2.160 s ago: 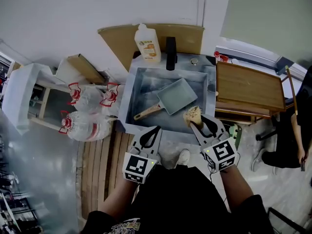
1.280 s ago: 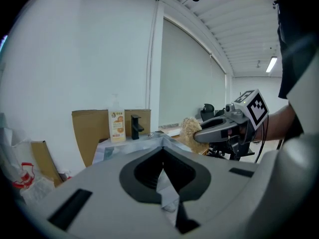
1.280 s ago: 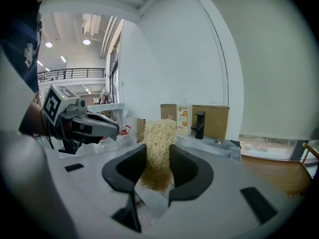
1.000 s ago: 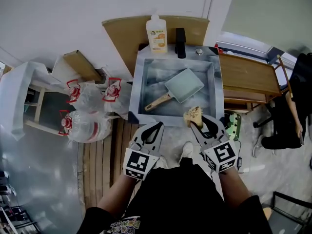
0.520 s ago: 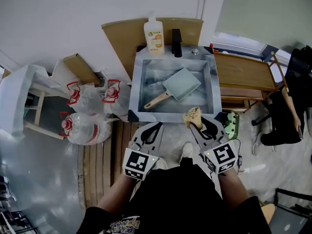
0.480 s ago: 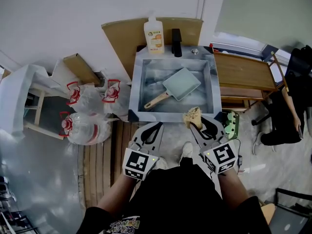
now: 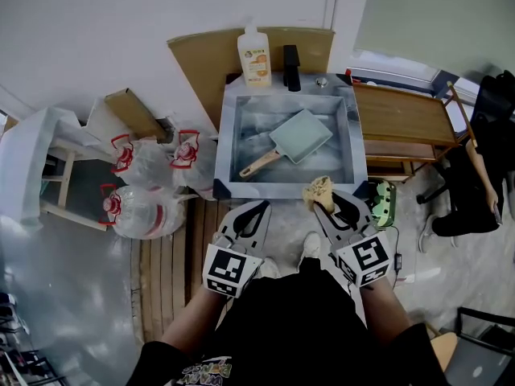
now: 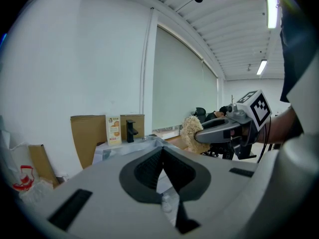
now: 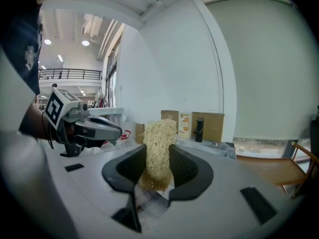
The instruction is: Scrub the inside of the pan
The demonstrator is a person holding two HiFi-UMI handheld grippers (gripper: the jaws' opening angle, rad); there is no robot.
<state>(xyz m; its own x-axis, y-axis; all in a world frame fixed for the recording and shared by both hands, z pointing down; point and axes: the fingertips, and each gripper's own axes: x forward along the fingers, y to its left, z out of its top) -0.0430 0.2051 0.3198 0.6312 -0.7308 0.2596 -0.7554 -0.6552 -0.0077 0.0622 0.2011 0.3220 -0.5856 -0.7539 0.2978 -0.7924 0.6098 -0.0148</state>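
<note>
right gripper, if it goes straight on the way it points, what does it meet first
Likely the near rim of the silvery square sink, just ahead of the straw-coloured fibrous scrubber clamped in the right gripper; if it clears that, the grey square pan. Height is unclear.

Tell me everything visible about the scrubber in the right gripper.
The scrubber is a pale, straw-coloured wad of coarse tangled fibres, loofah-like and frayed at the top. Its lower half is pinched between the jaws of the right gripper, and the rest sticks out beyond them. In the head view it shows at the near rim of the sink, clear of the pan.
</note>
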